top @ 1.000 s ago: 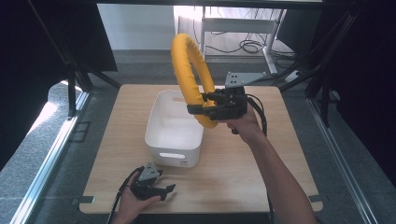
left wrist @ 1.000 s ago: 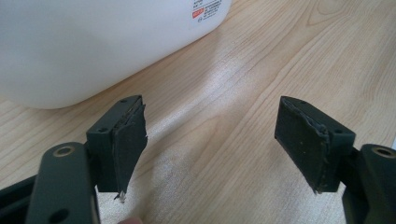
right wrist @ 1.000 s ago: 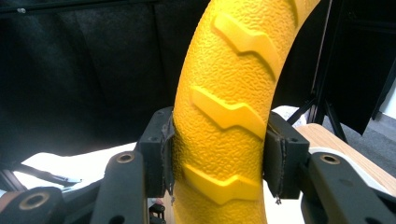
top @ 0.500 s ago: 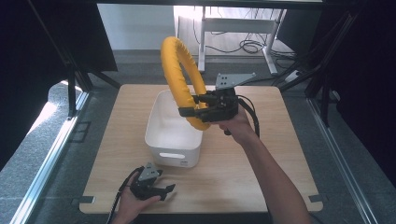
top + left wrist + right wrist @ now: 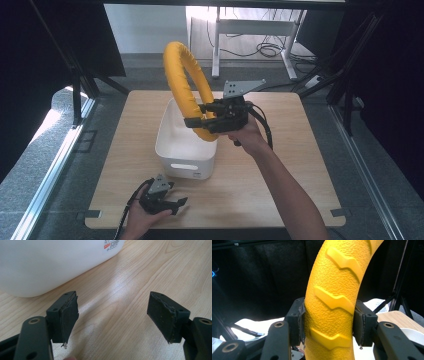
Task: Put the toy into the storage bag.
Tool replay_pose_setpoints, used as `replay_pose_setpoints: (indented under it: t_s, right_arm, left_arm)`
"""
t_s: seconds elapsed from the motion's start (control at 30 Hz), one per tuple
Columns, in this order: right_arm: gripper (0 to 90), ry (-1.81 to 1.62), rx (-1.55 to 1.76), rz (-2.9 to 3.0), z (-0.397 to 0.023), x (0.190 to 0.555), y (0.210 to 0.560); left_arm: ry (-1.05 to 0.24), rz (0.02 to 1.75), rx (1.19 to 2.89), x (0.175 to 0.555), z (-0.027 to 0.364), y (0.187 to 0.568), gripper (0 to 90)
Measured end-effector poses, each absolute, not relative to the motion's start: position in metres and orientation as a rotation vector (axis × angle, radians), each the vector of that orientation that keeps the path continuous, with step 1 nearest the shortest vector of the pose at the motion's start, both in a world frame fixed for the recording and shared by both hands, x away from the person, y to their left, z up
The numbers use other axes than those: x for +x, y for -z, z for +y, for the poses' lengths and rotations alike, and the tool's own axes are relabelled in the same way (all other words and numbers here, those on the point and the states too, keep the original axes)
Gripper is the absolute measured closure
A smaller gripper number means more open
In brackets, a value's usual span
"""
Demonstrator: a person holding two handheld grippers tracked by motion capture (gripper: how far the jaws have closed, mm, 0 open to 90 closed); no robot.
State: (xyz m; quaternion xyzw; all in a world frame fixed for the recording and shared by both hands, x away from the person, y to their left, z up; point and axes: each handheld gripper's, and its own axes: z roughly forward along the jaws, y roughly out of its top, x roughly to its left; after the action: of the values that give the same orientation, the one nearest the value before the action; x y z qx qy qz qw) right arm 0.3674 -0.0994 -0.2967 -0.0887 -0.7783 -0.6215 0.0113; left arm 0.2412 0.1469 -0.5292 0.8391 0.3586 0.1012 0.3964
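High view: the right gripper (image 5: 196, 121) has its jaws clamped tight on the yellow ring (image 5: 184, 85), holding it upright above the white bin (image 5: 184, 150) in the middle of the desk (image 5: 295, 150). Near left, the left gripper (image 5: 176, 204) rests with jaws wide open, empty.

bin (image 5: 186, 150) blocks table (image 5: 280, 175) centre | ring (image 5: 186, 90) overhead | right side free
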Motion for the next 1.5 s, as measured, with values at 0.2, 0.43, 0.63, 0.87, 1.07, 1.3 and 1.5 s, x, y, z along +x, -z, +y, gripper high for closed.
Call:
replay_pose_setpoints:
  t_s: [0.2,0.43,0.63,0.87,1.07,1.3,1.5]
  right_arm:
    - [51.3,1.924,-0.246,-2.402,-0.092,0.368,0.302]
    - [51.3,1.912,-0.223,-2.399,-0.085,0.369,0.309]
    - [51.3,1.910,-0.213,-2.387,-0.084,0.369,0.316]
    - [51.2,1.874,-0.210,-2.387,-0.080,0.368,0.325]
    - [51.2,1.863,-0.202,-2.386,-0.080,0.368,0.329]
    - [51.1,1.848,-0.178,-2.390,-0.078,0.368,0.337]
    - [51.0,1.838,-0.167,-2.393,-0.079,0.368,0.339]
  left_arm:
    - [-0.252,0.908,2.127,0.241,0.146,0.530,25.0]
    - [-0.255,0.908,2.125,0.241,0.147,0.529,25.1]
    - [-0.258,0.906,2.127,0.241,0.147,0.530,25.1]
    - [-0.256,0.906,2.128,0.241,0.147,0.530,25.0]
    - [-0.256,0.905,2.129,0.241,0.147,0.530,25.0]
    - [-0.257,0.905,2.131,0.241,0.147,0.530,25.0]
    - [-0.255,0.905,2.133,0.241,0.146,0.531,25.0]
